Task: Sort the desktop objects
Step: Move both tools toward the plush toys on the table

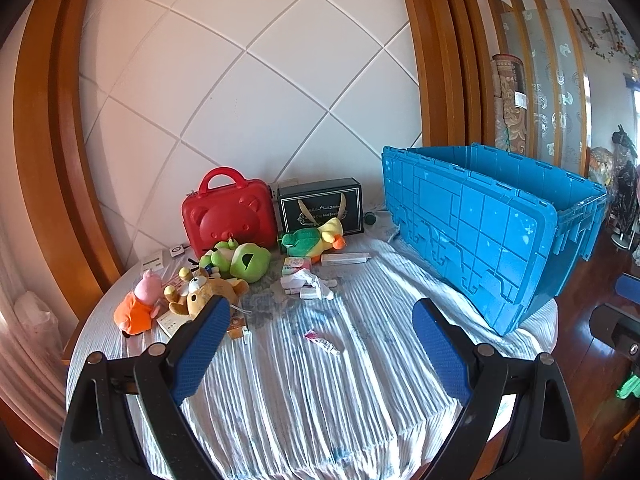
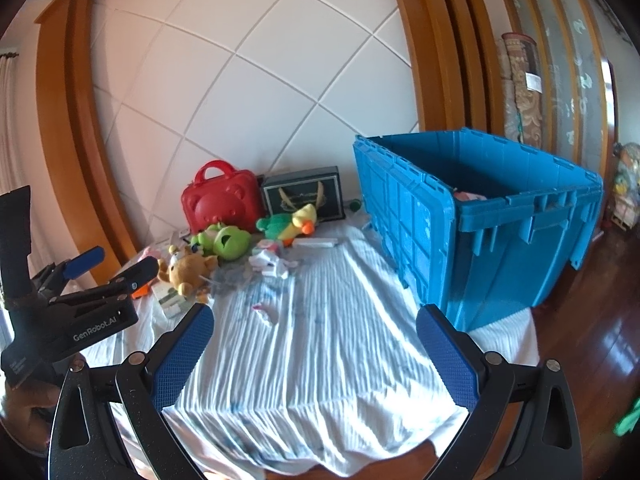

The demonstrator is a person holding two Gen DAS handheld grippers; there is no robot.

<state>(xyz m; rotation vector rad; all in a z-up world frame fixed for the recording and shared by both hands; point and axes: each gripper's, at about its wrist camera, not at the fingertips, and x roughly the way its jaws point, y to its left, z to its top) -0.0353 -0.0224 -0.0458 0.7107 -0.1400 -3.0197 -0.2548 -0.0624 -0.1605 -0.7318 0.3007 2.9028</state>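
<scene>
From the left wrist view, the left gripper (image 1: 320,312) hangs over the table with the wrinkled white striped cloth (image 1: 304,392), its blue-padded fingers (image 1: 200,352) wide apart and nothing between them. One finger cuts off part of the brown plush bear (image 1: 200,294) and the papers beside it. Behind sit the pink pig toy in orange (image 1: 136,308), the green frog plush (image 1: 240,260), the green and yellow duck plush (image 1: 312,240), the red bear-faced plastic case (image 1: 228,212) and the black gift box (image 1: 320,208); small white packets (image 1: 308,286) between them are too small to read, as is a little pink and white tube (image 1: 322,342) lying alone on the cloth. The big blue plastic crate (image 1: 480,232) shows only its ribbed outer wall here, its inside hidden. From the right wrist view, the right gripper (image 2: 314,348) is likewise spread open and empty, and this side looks over the crate's rim (image 2: 520,200) to something pale pink inside, hard to identify. The left gripper (image 2: 116,264) appears at the left edge, hiding most of the pig.
</scene>
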